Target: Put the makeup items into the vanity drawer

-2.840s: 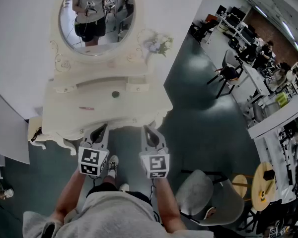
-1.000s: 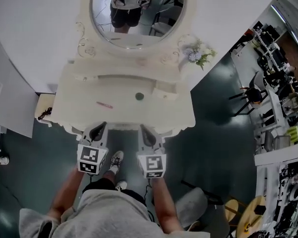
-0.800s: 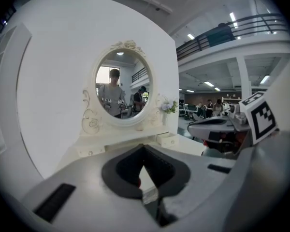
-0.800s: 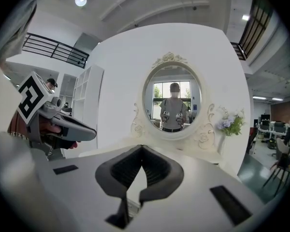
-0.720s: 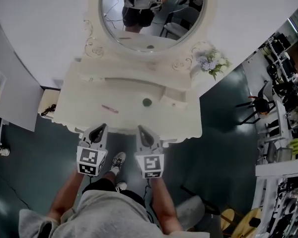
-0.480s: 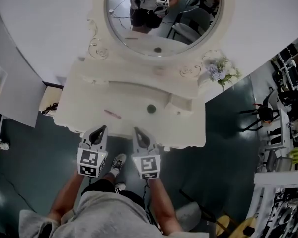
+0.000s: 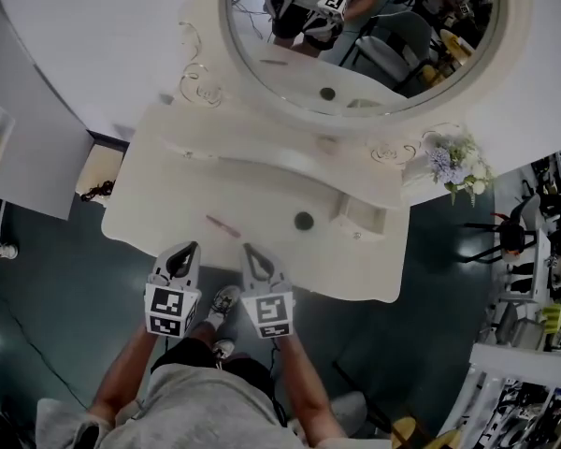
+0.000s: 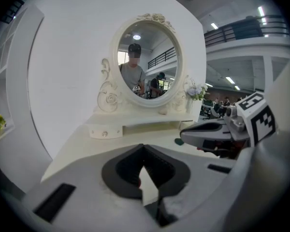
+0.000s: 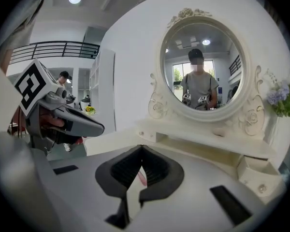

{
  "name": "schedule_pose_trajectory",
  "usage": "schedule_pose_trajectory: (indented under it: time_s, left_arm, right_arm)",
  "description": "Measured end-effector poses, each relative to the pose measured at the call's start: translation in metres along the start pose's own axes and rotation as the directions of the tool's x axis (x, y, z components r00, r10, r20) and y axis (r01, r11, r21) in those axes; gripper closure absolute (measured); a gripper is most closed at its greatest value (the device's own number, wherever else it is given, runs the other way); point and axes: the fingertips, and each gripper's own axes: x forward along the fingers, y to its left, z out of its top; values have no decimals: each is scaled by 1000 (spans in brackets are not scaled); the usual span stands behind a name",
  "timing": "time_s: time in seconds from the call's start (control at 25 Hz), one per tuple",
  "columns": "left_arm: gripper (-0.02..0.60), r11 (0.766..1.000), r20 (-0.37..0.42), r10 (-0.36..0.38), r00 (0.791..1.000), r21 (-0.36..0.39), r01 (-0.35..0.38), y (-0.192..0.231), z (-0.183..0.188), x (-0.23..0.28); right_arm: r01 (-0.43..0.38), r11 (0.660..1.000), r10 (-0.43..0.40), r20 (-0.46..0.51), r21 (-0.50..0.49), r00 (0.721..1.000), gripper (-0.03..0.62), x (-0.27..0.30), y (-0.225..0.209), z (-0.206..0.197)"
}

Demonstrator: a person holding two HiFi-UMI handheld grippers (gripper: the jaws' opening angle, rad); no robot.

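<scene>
On the cream vanity top a thin pink makeup stick lies near the front edge, and a small dark round item sits to its right. My left gripper and right gripper hover side by side at the front edge, just short of the pink stick. Both are shut with nothing between the jaws. In the left gripper view, my left gripper faces the mirror, with the dark round item beyond it. In the right gripper view, the pink stick shows through the gap under my right gripper.
An oval mirror stands at the back of the vanity, with small drawer boxes at left and right. A vase of flowers sits at the right end. A white shelf unit stands to the left. The person's shoe shows below.
The vanity has come nearer and tilted in the head view. Both grippers have moved forward and down, from in front of the table to its front edge by the pink stick. Both stay shut.
</scene>
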Motion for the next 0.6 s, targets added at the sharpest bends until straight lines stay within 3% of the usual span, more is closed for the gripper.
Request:
schedule_pose_trajectory:
  time_s: [0.28, 0.4, 0.6]
  left_arm:
    - [580, 1000, -67, 13, 998, -19, -14, 19, -24, 25]
    - [580, 999, -84, 21, 996, -37, -24, 27, -29, 33]
    - [580, 998, -112, 35, 993, -53, -41, 34, -38, 42]
  right_arm:
    - [-97, 995, 96, -97, -3, 991, 577, 47, 3, -26]
    - [-158, 987, 157, -164, 8, 974, 472, 67, 6, -39]
    - [-269, 963, 248, -292, -33, 924, 399, 98, 15, -66]
